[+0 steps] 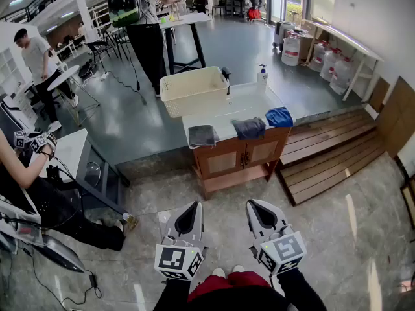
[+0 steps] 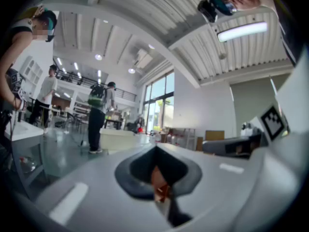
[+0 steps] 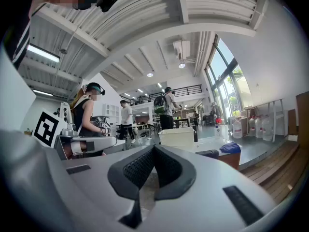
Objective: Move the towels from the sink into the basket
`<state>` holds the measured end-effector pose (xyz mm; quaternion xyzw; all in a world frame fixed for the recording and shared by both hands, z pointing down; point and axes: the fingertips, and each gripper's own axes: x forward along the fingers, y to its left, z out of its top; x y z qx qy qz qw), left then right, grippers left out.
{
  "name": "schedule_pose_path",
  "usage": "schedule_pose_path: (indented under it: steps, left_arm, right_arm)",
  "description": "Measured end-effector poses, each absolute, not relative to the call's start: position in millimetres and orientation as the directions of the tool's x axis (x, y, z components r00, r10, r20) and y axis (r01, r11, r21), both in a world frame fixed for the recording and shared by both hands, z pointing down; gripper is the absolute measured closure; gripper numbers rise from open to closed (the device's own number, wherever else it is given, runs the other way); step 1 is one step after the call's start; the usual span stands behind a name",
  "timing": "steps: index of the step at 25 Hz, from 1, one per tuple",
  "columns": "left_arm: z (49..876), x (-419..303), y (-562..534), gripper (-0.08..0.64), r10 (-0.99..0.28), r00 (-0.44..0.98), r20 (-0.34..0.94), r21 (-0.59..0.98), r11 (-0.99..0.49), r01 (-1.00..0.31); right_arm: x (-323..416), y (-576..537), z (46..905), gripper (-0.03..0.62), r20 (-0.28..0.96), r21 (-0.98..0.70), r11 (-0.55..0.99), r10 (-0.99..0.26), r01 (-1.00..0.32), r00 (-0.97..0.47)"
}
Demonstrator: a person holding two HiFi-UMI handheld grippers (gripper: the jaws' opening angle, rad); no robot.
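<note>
Three towels hang over the front edge of the white sink counter (image 1: 259, 102): a grey towel (image 1: 202, 136), a dark blue-grey towel (image 1: 249, 127) and a blue towel (image 1: 279, 116). A cream basket (image 1: 194, 91) stands on the counter's far left end. My left gripper (image 1: 188, 220) and right gripper (image 1: 262, 216) are held side by side low over the floor, well short of the cabinet, both shut and empty. The right gripper view shows its jaws (image 3: 154, 149) closed, with the basket (image 3: 177, 137) and blue towel (image 3: 230, 148) ahead. The left gripper (image 2: 155, 151) faces the basket (image 2: 120, 139).
A soap bottle (image 1: 262, 75) and a black faucet (image 1: 225, 76) stand behind the sink. A wooden platform (image 1: 331, 151) lies right of the cabinet. A seated person (image 1: 26, 173) and a white table (image 1: 71, 151) are at the left; a person with a backpack (image 1: 139, 18) stands beyond the basket.
</note>
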<state>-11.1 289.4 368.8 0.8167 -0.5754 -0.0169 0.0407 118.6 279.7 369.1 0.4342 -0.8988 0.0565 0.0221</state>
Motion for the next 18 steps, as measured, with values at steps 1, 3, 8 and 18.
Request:
schedule_pose_path:
  steps: [1,3,8,18]
  left_arm:
    - [369,-11,289,0.560,-0.941,0.337,0.018,0.086,-0.335,-0.938]
    - [369,-10,289,0.560,-0.941,0.337,0.017,0.087,-0.335,-0.938]
    - [371,-10,291,0.560,-0.943,0.334,0.017,0.091,-0.331,-0.939]
    - [372,-2,282,0.560,-0.948,0.318,0.028,0.098,-0.314,-0.944]
  right_arm:
    - [119,279,369,0.586,0.089,-0.083,0.617,-0.777,-0.782,-0.623]
    - [119,279,370,0.586,0.089,-0.084,0.618,-0.776,-0.781,-0.624]
    - [120,281,372,0.586,0.094,-0.083,0.620,-0.775,-0.781,-0.625]
    - [128,271,375,0.584,0.097,-0.092,0.623,-0.771,-0.777,-0.630]
